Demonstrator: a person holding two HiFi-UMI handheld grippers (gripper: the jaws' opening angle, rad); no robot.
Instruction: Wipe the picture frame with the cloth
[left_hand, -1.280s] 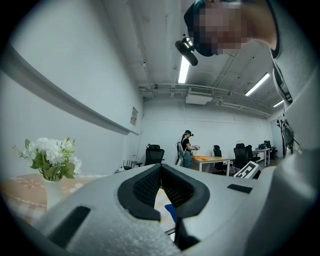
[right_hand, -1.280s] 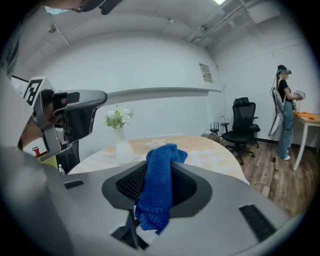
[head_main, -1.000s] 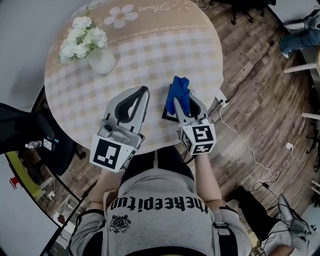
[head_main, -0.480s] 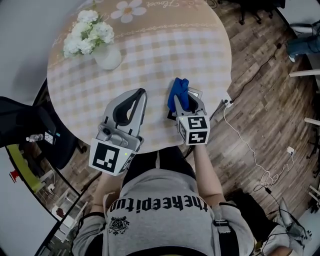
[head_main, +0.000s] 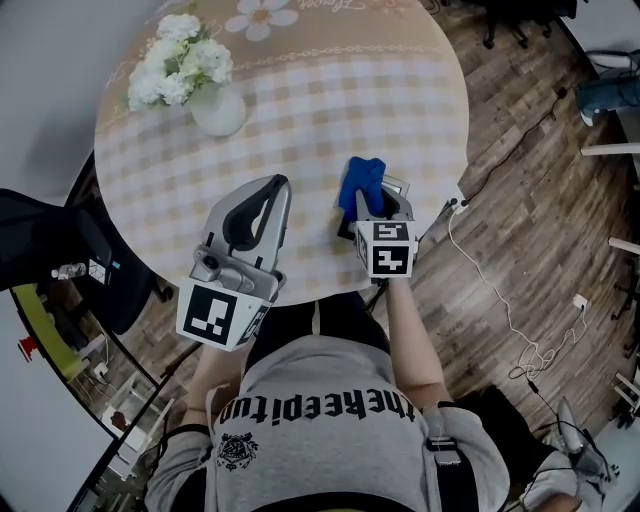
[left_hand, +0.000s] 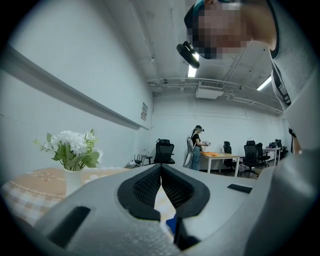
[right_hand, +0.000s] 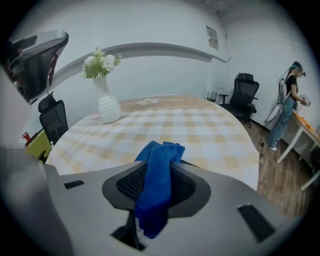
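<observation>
So that it can rub the picture frame (head_main: 397, 184), the right gripper (head_main: 378, 200) pinches the cloth (head_main: 360, 183); the left gripper (head_main: 281, 184) waits closed, empty.

I am holding the left gripper (head_main: 281, 184) out ahead of me, its fingers pressing together at the tips with nothing between them. The right gripper (head_main: 377, 200) is clamping the blue cloth (head_main: 361, 180) between its fingers, a fold bunching past the fingertips.

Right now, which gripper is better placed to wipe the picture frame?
Right. The right gripper clamps the blue cloth at the picture frame; the left gripper is shut and empty.
</observation>
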